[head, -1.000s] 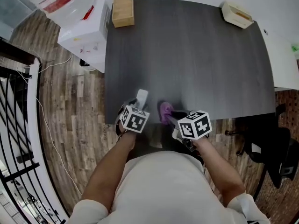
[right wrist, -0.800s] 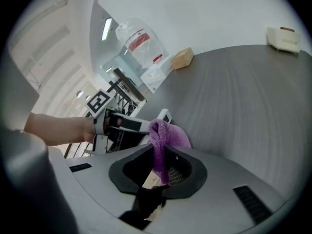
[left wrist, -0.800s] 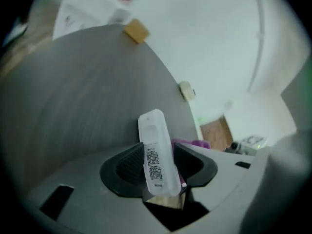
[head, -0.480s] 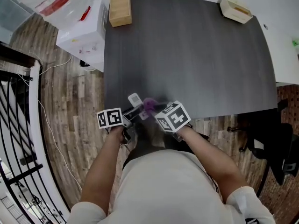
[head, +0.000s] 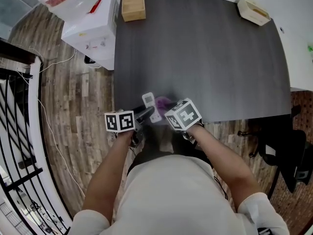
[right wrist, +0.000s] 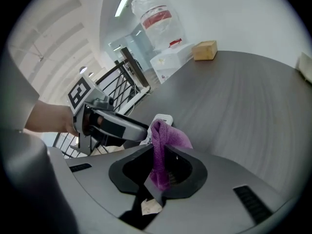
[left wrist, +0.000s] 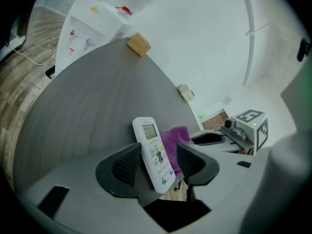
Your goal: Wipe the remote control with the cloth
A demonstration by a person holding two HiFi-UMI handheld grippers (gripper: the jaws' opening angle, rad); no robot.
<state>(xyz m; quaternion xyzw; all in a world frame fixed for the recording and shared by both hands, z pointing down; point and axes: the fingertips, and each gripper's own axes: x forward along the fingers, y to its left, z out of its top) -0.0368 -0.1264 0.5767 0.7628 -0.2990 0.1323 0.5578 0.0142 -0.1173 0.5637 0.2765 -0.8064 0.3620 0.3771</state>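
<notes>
Dark table (head: 205,58) fills the middle (wood floor (head: 73,106) to the left). At its near edge the left gripper (left wrist: 156,165) has its jaws opening, pads against the white remote control (left wrist: 152,147) between them. The right gripper (right wrist: 158,167) pinches the purple cloth (right wrist: 165,135) just beside it.

White for the remote control (left wrist: 154,155), pale grey for its screen (left wrist: 149,130), purple for the cloth (right wrist: 165,138). Dark charcoal grey with a fine streaked grain across the tabletop (head: 205,58), light tan for the wooden box (head: 133,3) at its far left corner, cream for the tray (head: 253,11) at its far right corner. Mottled brown planks on the floor (head: 73,106), white with red marks on the water dispenser (head: 93,31), black on the railing (head: 14,131).
</notes>
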